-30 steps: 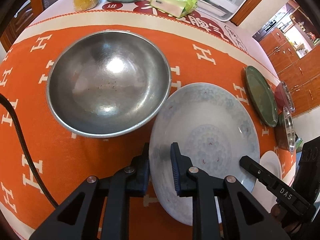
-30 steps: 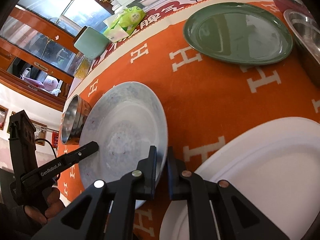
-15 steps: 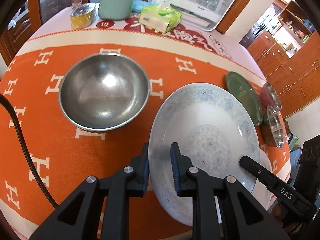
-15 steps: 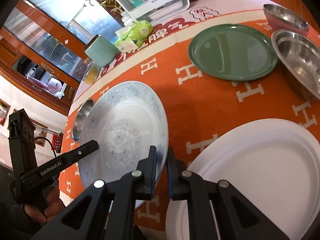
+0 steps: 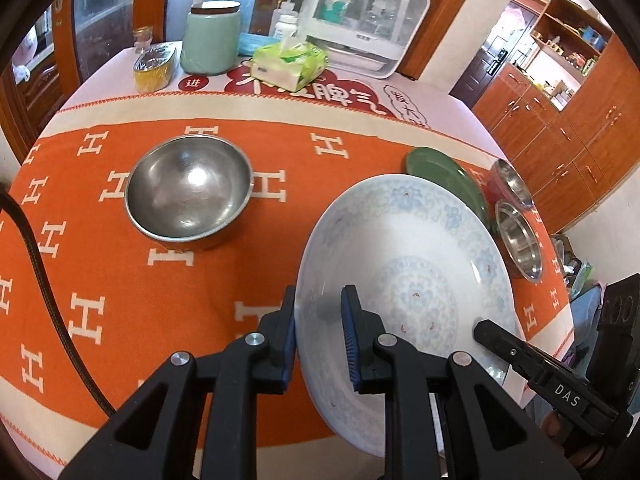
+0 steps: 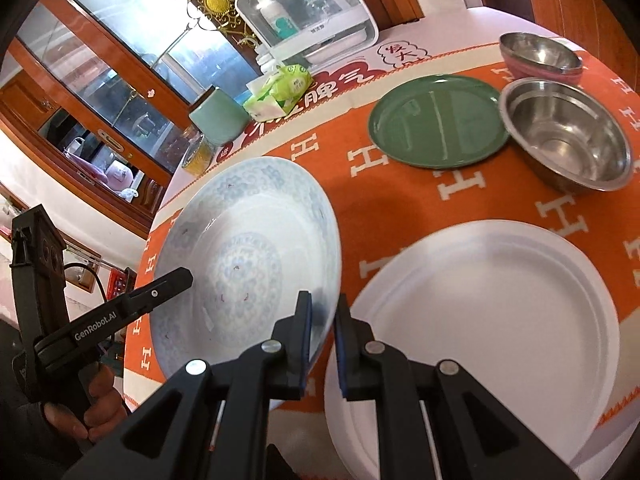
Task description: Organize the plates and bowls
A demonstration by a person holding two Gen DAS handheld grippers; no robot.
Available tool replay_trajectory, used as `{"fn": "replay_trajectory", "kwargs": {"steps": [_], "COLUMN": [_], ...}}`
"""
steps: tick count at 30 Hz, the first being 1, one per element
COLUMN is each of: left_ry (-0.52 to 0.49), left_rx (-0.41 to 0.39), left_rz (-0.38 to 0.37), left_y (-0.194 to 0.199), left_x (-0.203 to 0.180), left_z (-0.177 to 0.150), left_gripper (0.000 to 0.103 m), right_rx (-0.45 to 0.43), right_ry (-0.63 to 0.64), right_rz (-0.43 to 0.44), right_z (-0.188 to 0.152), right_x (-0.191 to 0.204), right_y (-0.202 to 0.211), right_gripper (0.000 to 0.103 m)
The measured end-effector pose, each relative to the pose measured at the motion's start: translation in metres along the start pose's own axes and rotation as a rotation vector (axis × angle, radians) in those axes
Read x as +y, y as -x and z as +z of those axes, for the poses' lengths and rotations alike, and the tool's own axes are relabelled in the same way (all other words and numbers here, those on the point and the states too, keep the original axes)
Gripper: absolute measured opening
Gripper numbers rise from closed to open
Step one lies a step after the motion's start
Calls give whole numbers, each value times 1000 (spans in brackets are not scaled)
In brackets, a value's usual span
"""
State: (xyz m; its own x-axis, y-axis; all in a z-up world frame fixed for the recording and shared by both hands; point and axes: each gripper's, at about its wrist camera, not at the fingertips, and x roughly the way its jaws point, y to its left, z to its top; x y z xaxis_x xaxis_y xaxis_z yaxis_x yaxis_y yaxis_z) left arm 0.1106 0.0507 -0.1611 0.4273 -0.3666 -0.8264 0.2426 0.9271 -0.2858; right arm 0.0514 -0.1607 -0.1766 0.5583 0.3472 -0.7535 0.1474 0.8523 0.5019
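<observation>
We see a round table (image 5: 100, 92) draped in an orange cloth (image 5: 248, 272) patterned with white H letters. On the cloth in the left wrist view, a steel bowl (image 5: 188, 192) sits at ten o'clock. In the right wrist view, a green plate (image 6: 438, 120) lies at one o'clock, touching a second steel bowl (image 6: 568, 136) at two; a pink-sided bowl (image 6: 540, 56) sits beyond. A white plate (image 6: 500, 320) lies at four o'clock.

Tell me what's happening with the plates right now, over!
Left gripper and right gripper both clamped on the patterned plate, plate tilted above the cloth. White plate waiting beside it. Nothing in the way.
</observation>
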Motion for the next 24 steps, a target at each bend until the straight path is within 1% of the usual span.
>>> {"fn": "replay_trajectory", "kwargs": {"steps": [13, 24], "left_ry": [-45, -44], "left_rx": [-19, 17], "left_rz": [20, 27], "left_y": [22, 11], "left_x": [-51, -89], "left_z": [-34, -58], "left_gripper": [17, 18], "right_rx": [-25, -1], "right_ry": [4, 16], "right_rz": [21, 2], "right_z": [-14, -20], "right_x": [-32, -67], "right_y": [41, 63], "right_gripper": [10, 10]}}
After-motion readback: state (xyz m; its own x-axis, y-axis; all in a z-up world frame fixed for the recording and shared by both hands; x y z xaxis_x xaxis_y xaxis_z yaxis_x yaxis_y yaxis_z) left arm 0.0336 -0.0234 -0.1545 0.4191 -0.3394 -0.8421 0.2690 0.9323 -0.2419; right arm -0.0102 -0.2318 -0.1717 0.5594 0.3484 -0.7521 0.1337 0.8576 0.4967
